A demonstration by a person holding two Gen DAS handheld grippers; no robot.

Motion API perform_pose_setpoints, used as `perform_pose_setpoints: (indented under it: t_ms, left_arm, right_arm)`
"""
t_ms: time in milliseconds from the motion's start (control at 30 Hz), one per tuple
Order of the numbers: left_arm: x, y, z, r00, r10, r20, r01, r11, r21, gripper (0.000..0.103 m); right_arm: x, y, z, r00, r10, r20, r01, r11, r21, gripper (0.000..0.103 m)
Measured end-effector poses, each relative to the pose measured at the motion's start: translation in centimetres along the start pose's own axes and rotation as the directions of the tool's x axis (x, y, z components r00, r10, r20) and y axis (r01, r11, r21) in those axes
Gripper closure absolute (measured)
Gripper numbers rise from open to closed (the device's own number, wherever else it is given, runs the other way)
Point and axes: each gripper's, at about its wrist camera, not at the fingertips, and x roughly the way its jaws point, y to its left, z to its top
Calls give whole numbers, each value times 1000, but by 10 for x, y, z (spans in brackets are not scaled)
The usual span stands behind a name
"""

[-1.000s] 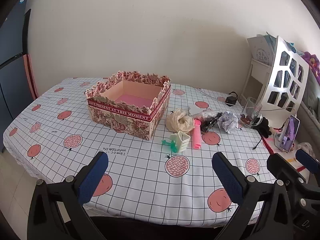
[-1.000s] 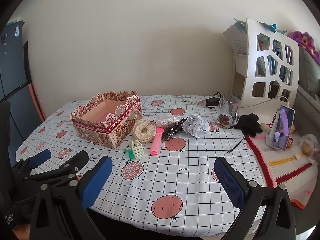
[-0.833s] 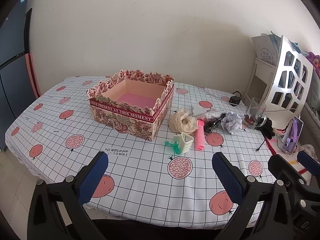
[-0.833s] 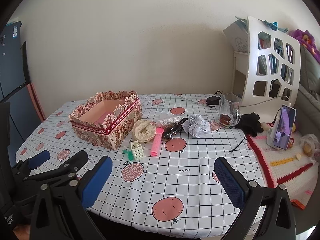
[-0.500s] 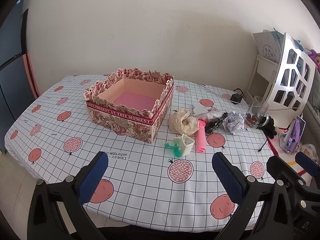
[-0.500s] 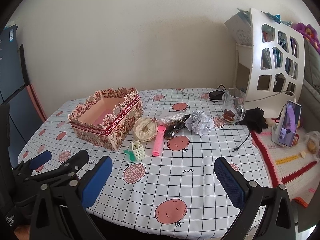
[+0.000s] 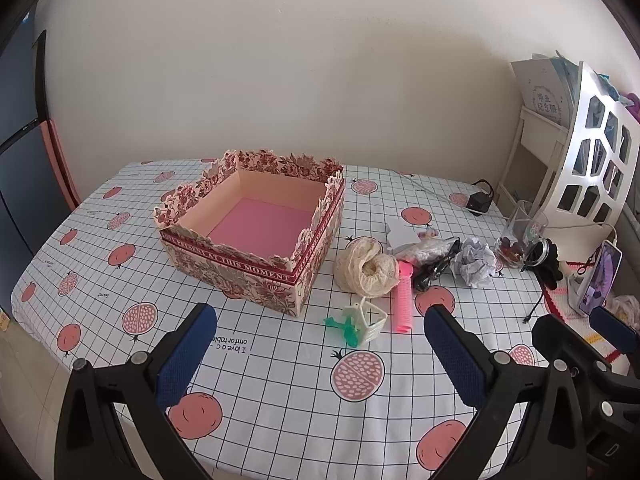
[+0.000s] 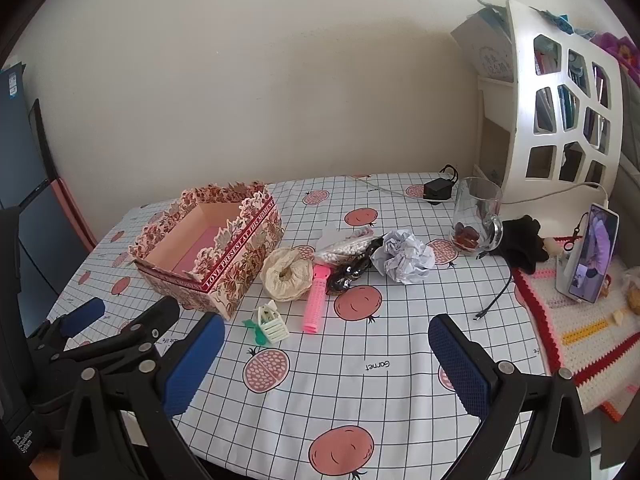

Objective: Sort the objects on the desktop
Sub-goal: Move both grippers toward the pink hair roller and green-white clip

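A floral gift box [image 7: 256, 236] [image 8: 208, 252] with a pink floor stands open and empty on the table. To its right lies a cluster: a cream lace scrunchie [image 7: 366, 266] [image 8: 286, 274], a pink hair roller [image 7: 404, 300] [image 8: 316, 298], a small cream basket with a green clip [image 7: 366, 322] [image 8: 270, 324], a black clip [image 7: 430, 272] [image 8: 348, 274], a bag of white beads [image 8: 346, 246] and a crumpled paper ball [image 7: 476, 260] [image 8: 404, 260]. My left gripper [image 7: 320, 354] and right gripper [image 8: 326, 364] hover open over the near edge, holding nothing.
A glass mug [image 7: 520, 232] [image 8: 476, 216], black cloth [image 8: 522, 242], a propped phone [image 7: 600, 276] [image 8: 590, 254] and a crocheted mat [image 8: 580, 328] fill the right side. A black charger and cable [image 8: 436, 190] lie at the back. A white shelf [image 8: 560, 116] stands behind.
Both grippers have moved forward and a little higher, so the box and the cluster look closer. Nothing on the table has shifted, and both stay open.
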Motion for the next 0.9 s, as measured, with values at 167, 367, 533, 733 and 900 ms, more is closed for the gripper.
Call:
perform_pose_setpoints:
  t_ms: [167,367,533,733,900]
  left_arm:
    - [14,-5,14,1000,6,-10,-6,1000,3,0]
    - [33,-9,32,999,-13,-32,13,1000,-4,0]
    - [51,-17,45,999,0,-33,1,1000,17,0]
    - [75,-25,56,998,-24,-50,25,1000,18,0]
    - [101,-29,59,993,-71,-99,69,997,-21,0]
  right_arm:
    - [13,-5,13,1000,-22,-8,22,1000,12,0]
    - [30,-10,31,999,-30,-21,30,999,17,0]
    - [48,-15,43,999,-33,-36,34,999,28,0]
    - [71,-26,54,997,-33,-64,37,998,55,0]
    - [89,-35,62,995,-55,-87,61,996,69,0]
